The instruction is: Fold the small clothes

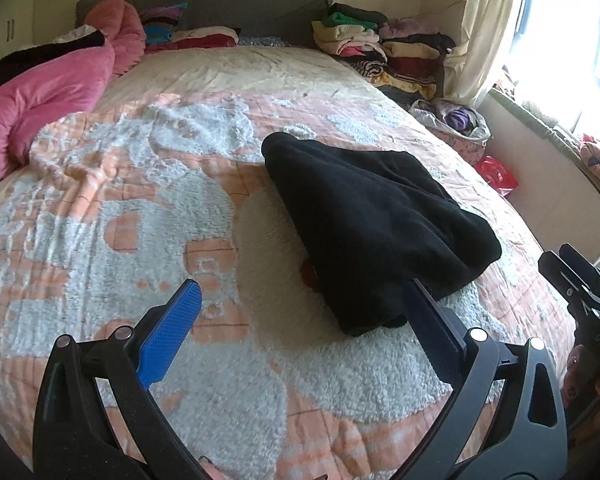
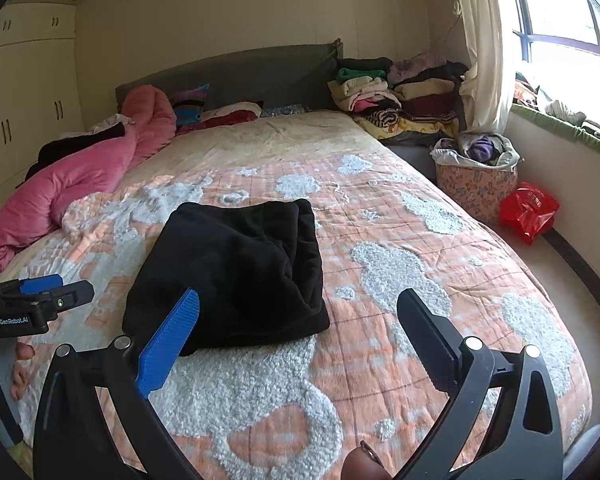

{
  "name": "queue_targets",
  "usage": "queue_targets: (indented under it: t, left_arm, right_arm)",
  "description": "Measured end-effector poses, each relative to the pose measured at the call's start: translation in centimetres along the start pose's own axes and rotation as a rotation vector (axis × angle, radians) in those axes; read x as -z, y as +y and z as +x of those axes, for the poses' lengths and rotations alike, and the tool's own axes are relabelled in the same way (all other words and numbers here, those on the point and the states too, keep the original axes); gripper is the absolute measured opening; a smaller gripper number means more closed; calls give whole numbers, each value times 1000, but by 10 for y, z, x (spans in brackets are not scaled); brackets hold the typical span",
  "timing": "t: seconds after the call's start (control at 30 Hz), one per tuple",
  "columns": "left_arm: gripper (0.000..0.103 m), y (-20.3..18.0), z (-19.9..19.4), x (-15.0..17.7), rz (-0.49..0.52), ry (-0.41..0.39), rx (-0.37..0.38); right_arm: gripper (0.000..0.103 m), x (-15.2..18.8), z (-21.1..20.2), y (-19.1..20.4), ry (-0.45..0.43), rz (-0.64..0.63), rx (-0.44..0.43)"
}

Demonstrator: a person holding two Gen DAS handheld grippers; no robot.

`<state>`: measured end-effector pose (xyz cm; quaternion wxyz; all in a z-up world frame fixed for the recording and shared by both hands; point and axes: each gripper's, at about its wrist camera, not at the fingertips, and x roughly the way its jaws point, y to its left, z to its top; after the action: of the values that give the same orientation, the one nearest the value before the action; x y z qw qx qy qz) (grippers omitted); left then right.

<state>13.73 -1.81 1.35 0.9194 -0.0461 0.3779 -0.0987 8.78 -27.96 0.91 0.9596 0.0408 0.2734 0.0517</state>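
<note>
A black fleece garment (image 1: 380,224) lies folded into a thick bundle on the peach-and-white bedspread (image 1: 100,208). My left gripper (image 1: 303,285) is open just short of the bundle's near edge, its blue pad (image 1: 172,332) to the left, and its jaws are empty. In the right wrist view the same garment (image 2: 236,268) lies ahead and slightly left. My right gripper (image 2: 300,294) is open at the bundle's near right corner, gripping nothing. The left gripper (image 2: 40,300) shows at that view's left edge, and the right gripper (image 1: 584,292) at the left wrist view's right edge.
A pink duvet (image 2: 72,184) is bunched along the bed's left side. Stacks of folded clothes (image 2: 400,96) sit by the headboard at the right. On the floor to the right stand a patterned basket of clothes (image 2: 476,176) and a red bag (image 2: 528,212). Wardrobe doors (image 2: 28,120) are at the left.
</note>
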Motion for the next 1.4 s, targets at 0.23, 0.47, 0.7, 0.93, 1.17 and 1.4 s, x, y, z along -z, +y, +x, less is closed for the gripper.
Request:
queue_targets:
  t: [0.23,0.47,0.7,0.93,1.17,1.4]
  left_arm:
    - [94,1,-21,9,18,-41,7]
    - [94,-3,-41,24,56,-85,0]
    - [94,-2,-53,43,81,-105,-7]
    - [94,2,-63,60,74,-115,0]
    - [94,4,-68,80,83,-109,1]
    - [94,18,-66,88,42,-107,-16]
  right_arm:
    - [99,5,-16,10,-43,-33,21]
    - [99,13,-37,20,-94,-56,13]
    - [99,24,-51,29,-104,-70,-10]
    - [99,33,-59,31,-107,-65,-14]
    - [99,43,-65,42,-99,-70,-21]
    - [99,57,-70,53,-100,-80,-28]
